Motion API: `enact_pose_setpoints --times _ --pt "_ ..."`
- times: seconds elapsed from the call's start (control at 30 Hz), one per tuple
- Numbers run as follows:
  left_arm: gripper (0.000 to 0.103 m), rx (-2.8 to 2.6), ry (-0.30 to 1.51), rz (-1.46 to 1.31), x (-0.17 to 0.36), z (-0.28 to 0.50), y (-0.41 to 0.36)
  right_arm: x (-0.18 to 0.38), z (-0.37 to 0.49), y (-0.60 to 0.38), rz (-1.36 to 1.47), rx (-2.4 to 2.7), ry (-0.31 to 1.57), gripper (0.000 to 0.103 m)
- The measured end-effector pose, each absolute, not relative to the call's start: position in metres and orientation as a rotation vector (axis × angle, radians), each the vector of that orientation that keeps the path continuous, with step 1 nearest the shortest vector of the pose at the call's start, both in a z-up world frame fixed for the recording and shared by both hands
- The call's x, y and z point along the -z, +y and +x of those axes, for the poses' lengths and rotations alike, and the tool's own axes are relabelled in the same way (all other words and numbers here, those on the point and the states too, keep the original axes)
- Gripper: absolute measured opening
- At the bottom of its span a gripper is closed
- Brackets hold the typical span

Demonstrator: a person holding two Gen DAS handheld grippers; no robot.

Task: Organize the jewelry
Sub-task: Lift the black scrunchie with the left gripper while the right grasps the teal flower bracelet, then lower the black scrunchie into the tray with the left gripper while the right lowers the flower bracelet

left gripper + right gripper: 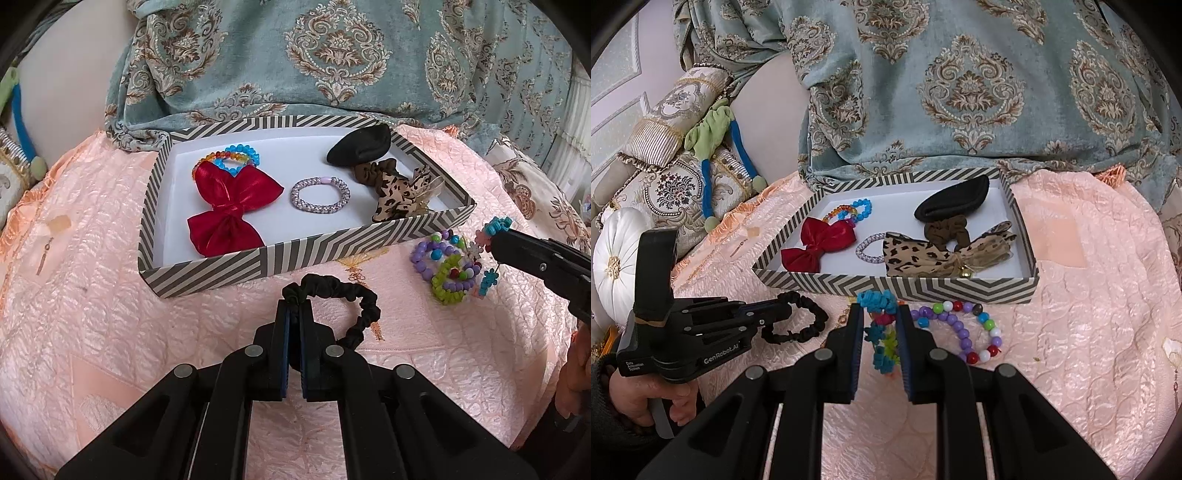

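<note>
My left tongs (294, 301) are pressed together on the black hair tie (354, 306), pinching it at one end while the rest of the loop lies on the pink cover (110, 314), just in front of the striped box (207, 275). My right tongs (880, 314) pinch the blue flower bracelet (877, 300), and its beads hang down between the two fingers. The purple bead bracelet (964, 332) lies beside it on the cover, and I think it may be caught on the blue one. The box already has the red bow (229, 206), the pale bead ring (320, 194) and the spotted bow (397, 201) in it. To do this well, I think I should lift each thing straight up, high enough to clear the box wall. I should go slowly, so the hanging loop does not snag on the edge. Then I should put each one on a white bare spot and let go only when it is low. The right side may drag the purple beads along, so I should watch that.
</note>
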State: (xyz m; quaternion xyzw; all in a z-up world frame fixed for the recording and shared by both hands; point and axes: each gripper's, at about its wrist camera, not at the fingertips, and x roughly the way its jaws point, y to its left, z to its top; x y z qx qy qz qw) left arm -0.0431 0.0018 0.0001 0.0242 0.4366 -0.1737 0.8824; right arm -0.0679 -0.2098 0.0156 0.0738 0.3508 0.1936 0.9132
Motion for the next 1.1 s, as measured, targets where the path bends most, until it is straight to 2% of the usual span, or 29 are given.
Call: enact_pose_setpoints --times 0.53,0.87,1.1 --pt "0.000 0.367 0.891 0.038 -0.008 -0.047 0.003 -0.018 -0.068 -0.209 0.142 -0.400 0.715 0.018" --pt "0.000 0.397 0.816 -0.010 -0.056 -0.043 0.007 -0.050 -0.058 -0.205 0.124 -0.415 0.649 0.018" --pt "0.000 0.383 0.769 -0.026 -0.084 -0.011 0.008 -0.079 -0.020 -0.195 0.023 -0.331 0.640 0.018"
